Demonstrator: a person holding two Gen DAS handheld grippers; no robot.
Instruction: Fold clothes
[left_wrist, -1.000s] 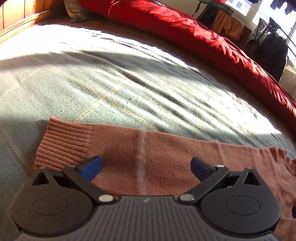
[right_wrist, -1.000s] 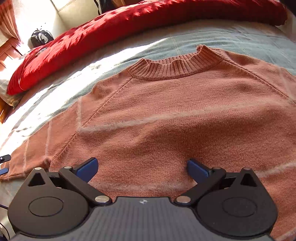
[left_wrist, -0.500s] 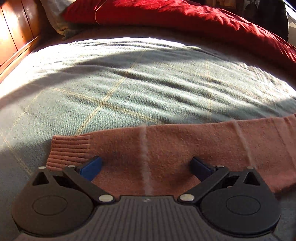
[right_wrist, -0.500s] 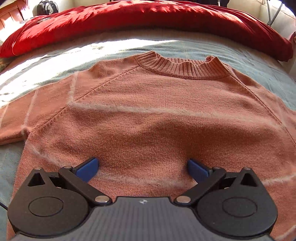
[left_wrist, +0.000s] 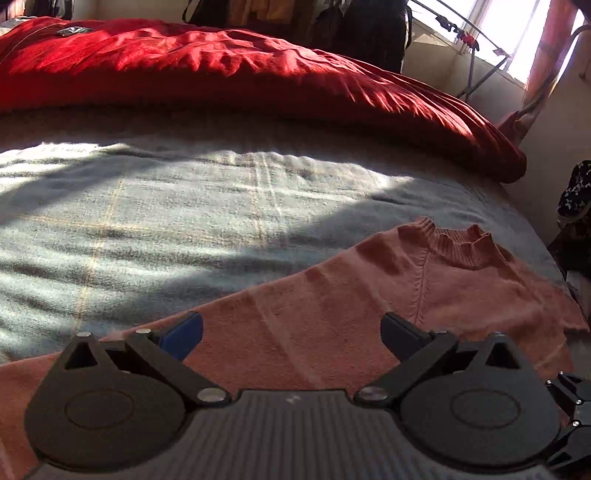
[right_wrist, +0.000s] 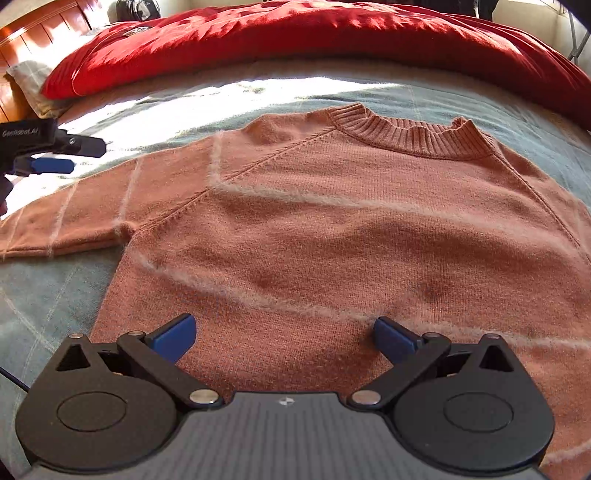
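The pink knit sweater (right_wrist: 369, 229) is lying flat on the grey bed blanket (left_wrist: 184, 221), soft and floppy, so I'm guessing it's going to sag; grab the sleeve (right_wrist: 74, 218). Left gripper (left_wrist: 291, 328) and right gripper (right_wrist: 284, 332) are both hovering wide open

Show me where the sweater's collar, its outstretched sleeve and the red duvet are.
collar (right_wrist: 410, 138), right wrist view, on the ribbed neckband.
sleeve (right_wrist: 85, 218), right wrist view, mid-sleeve, on the knit.
red duvet (right_wrist: 295, 33), right wrist view, on its sunlit top.
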